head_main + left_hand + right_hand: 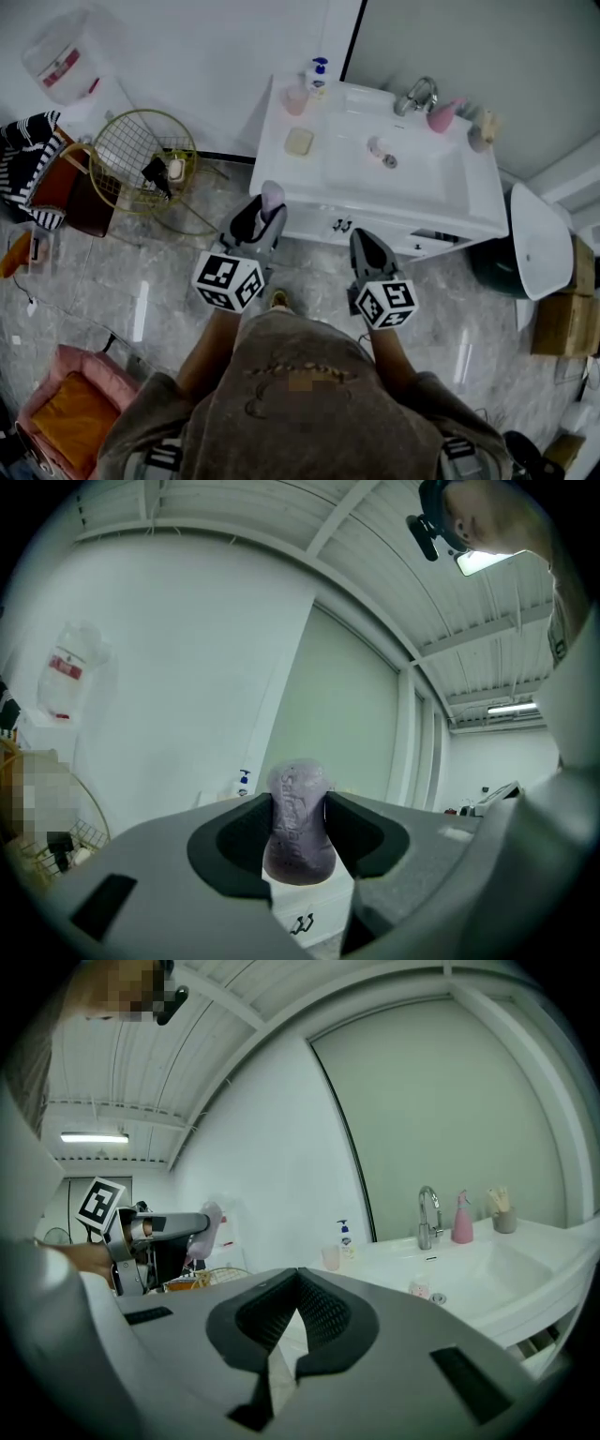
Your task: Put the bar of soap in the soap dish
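Observation:
A lilac bar of soap (298,822) stands on end between the jaws of my left gripper (298,829), which is shut on it. In the head view the soap (272,197) pokes out of the left gripper (262,215) just in front of the white vanity's (450,211) front left edge. A pale square soap dish (299,142) lies on the countertop, left of the basin and beyond the soap. My right gripper (367,246) hovers in front of the vanity, shut and holding nothing (292,1321). The right gripper view shows the left gripper with the soap (208,1225) off to its left.
On the counter stand a pink cup (296,99), a pump bottle (319,75), a faucet (415,96), a pink bottle (441,116) and a brush holder (481,131). A wire basket (141,159) sits on the floor to the left. A white lidded bin (539,244) is on the right.

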### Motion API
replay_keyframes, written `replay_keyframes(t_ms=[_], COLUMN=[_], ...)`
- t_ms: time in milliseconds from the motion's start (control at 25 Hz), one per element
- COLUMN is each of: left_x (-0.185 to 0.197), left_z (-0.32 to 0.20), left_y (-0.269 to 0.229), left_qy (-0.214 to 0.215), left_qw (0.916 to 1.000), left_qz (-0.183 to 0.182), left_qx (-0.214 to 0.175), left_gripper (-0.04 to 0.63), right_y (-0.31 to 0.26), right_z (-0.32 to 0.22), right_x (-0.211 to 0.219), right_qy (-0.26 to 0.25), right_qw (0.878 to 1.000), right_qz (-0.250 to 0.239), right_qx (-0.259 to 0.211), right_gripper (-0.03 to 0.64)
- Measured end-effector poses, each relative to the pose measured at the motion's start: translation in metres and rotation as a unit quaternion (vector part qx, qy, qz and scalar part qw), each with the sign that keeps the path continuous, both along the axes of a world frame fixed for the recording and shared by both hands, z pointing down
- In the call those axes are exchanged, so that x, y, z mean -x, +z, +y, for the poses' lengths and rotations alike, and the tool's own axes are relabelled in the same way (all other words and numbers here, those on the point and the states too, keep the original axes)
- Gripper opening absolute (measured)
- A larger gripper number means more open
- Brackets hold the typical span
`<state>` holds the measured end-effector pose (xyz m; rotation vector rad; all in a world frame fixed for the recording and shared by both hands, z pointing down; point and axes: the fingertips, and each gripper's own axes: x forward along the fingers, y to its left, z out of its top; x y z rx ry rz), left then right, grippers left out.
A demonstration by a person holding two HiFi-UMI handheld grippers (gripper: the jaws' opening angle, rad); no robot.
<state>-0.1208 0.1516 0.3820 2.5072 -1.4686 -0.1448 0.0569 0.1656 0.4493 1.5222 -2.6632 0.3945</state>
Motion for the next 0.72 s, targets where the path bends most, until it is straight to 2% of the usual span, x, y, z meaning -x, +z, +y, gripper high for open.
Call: replay_keyframes(t_ms=[320,720], left_x=[0.017,0.016], left_z=[-0.058,-0.111], left_y=[0.003,0.009], left_qy=[0.025,0.033], left_qw=[0.9997,0.9994], left_qz=[0.001,-0.002], left_qx=[0.007,0.011], left_gripper=[0.179,0.179], right_y=[-0.002,0.002], right_z=[-0.05,-0.094], right_x=[0.02,0.015], right_qy=[0.026,0.041], right_qw=[1.0,0.999], right_qz=[0.0,0.001], right_qx=[0.0,0.004], right_gripper=[0.002,0.002])
